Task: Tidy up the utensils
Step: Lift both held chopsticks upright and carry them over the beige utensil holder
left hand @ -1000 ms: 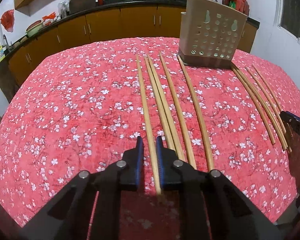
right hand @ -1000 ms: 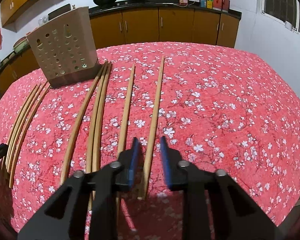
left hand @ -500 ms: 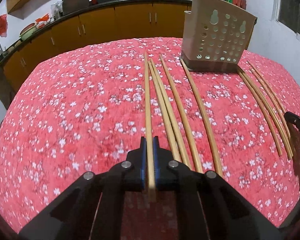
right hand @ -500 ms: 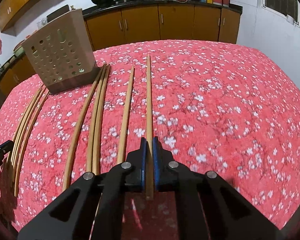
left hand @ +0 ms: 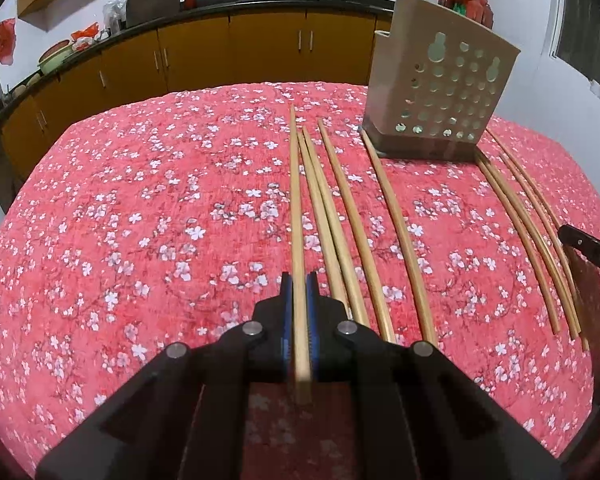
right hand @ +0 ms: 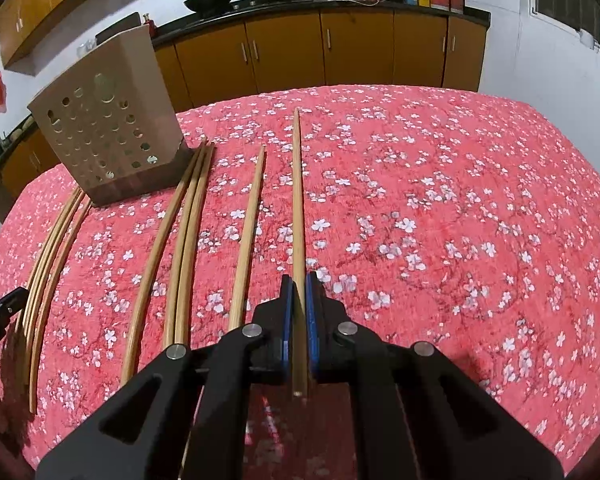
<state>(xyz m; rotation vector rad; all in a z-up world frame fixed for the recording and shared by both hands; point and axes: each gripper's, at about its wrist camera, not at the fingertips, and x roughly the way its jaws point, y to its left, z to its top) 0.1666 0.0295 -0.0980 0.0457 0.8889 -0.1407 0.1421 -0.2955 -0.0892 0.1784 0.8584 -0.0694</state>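
Several long wooden chopsticks lie in rows on a red floral tablecloth. My left gripper is shut on the leftmost chopstick, held near its near end and pointing straight ahead. My right gripper is shut on the rightmost chopstick the same way. A beige perforated utensil holder stands at the far side of the table, right of the left gripper; in the right wrist view the holder is at the far left.
Loose chopsticks lie beside the held one, and a curved bundle lies right of the holder. The other gripper's tip shows at the right edge. Brown kitchen cabinets run behind the table, with woks on the counter.
Both grippers went from open around a chopstick to shut on it. Both chopsticks have swung to point straight ahead and appear lifted a little off the cloth.
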